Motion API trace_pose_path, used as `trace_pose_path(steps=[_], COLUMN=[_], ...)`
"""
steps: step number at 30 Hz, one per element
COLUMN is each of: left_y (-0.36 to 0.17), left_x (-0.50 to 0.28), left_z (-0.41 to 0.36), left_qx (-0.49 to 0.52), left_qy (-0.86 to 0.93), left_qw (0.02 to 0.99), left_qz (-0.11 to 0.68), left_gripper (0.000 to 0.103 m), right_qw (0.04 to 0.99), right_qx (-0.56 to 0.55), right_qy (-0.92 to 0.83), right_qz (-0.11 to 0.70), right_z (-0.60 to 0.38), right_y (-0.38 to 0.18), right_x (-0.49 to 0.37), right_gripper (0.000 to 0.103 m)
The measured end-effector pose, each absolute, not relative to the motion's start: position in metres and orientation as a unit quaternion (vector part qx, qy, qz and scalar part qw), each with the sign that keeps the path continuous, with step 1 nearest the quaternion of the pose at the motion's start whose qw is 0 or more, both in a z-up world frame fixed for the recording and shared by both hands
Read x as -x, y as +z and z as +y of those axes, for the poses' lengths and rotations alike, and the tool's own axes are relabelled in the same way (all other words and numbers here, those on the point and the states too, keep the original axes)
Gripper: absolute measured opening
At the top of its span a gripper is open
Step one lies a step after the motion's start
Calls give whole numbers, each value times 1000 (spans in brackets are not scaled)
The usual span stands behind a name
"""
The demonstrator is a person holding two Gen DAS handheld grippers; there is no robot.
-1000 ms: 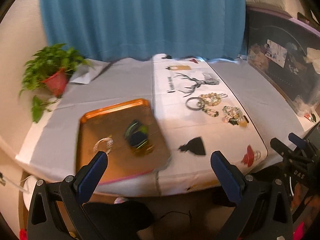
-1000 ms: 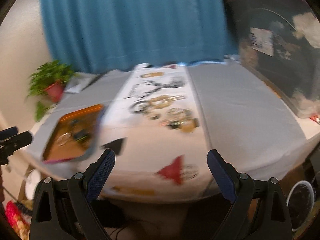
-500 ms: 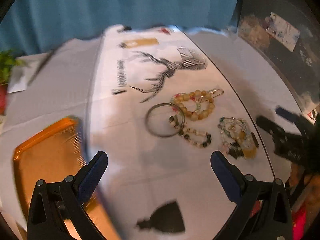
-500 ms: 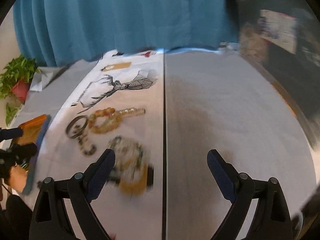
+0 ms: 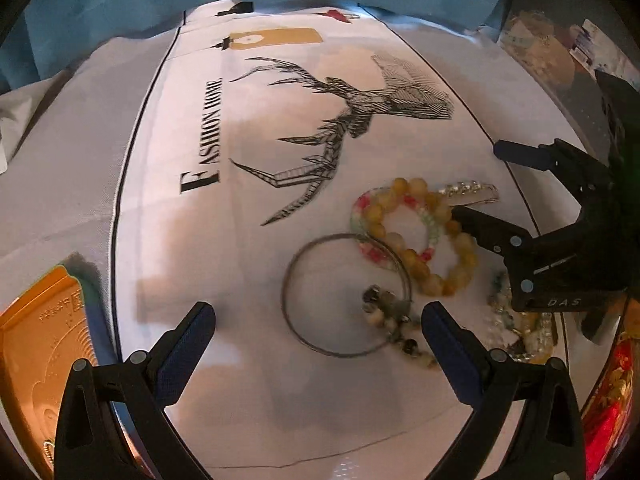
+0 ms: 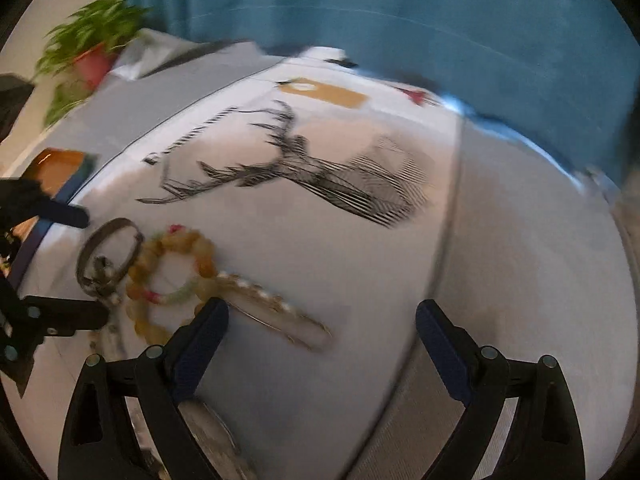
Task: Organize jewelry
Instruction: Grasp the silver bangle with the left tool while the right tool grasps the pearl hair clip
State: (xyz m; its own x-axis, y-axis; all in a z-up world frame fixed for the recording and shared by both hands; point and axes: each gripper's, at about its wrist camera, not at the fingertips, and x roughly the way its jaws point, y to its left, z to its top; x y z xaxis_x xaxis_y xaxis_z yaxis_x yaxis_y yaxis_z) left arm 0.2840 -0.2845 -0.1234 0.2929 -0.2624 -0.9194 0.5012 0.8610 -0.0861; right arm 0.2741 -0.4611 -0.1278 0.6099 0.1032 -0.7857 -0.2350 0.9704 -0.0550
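A thin metal bangle [image 5: 285,292] lies on the white deer-print cloth [image 5: 224,240], and my open left gripper [image 5: 318,328] hovers just in front of it with empty fingers. A dark-and-cream bead bracelet [image 5: 390,318] overlaps the bangle. Behind them are a yellow bead bracelet [image 5: 466,246] and a rhinestone hair clip [image 5: 468,191]. My right gripper [image 5: 480,180] comes in from the right, open, over the clip. In the right wrist view the hair clip [image 6: 276,312] lies between the right gripper's [image 6: 322,320] fingers, close to the left one, with the yellow bracelet [image 6: 202,250] and the bangle [image 6: 116,223] further left.
An orange tray [image 5: 36,340] sits at the left, half off the cloth. More beaded jewelry [image 5: 520,328] is heaped under the right gripper's body. A potted plant [image 6: 88,56] stands at the far left corner, and a blue curtain [image 6: 400,8] hangs behind the table.
Both grippers have come forward and down from the table's front edge to just over the jewelry. The tray has slid to the left edge of the left wrist view.
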Motion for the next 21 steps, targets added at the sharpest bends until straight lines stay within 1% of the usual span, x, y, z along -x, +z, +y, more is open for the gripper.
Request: trace_pose_path(steps=[3, 4, 5, 6, 7, 8, 9, 12, 18, 21], left_y=[-123, -123, -121, -117, -114, -110, -108, -98, -67, -47], left_x=[-290, -292, -292, -290, -289, -289, -289, -284, -266, -250], left_z=[-280, -279, -278, -276, -276, -275, -274, -269, -249, -237], left_qx=[-105, -103, -98, -94, -92, -92, -87, -85, -64, -55], left_qy=[-241, -241, -243, -250, -258, -260, -263, -265, -271, -273], left_qw=[794, 792, 793, 797, 798, 796, 795, 802, 818, 829], left_qz=[549, 551, 550, 542, 538, 539, 539, 528, 503, 485], left_gripper=[102, 99, 86, 71, 58, 58, 58, 58, 58, 58], right_qw=[895, 896, 896, 896, 898, 898, 896, 900, 922, 926], right_qx=[76, 77, 74, 65, 69, 72, 82, 111, 44, 28], right_qy=[104, 104, 109, 125, 125, 129, 130, 84, 29, 8], right_qz=[428, 425, 423, 421, 416, 414, 416, 414, 385, 377], right_z=[-456, -455, -454, -452, -450, -448, -445, -441, -472, -479], right_y=[-129, -129, -129, -127, -125, -123, -122, -119, -91, -78], right_x=[-280, -279, -276, -272, -267, -263, -258, -246, -222, -204], right_gripper=[93, 92, 80, 60, 47, 15, 11, 11, 11, 11])
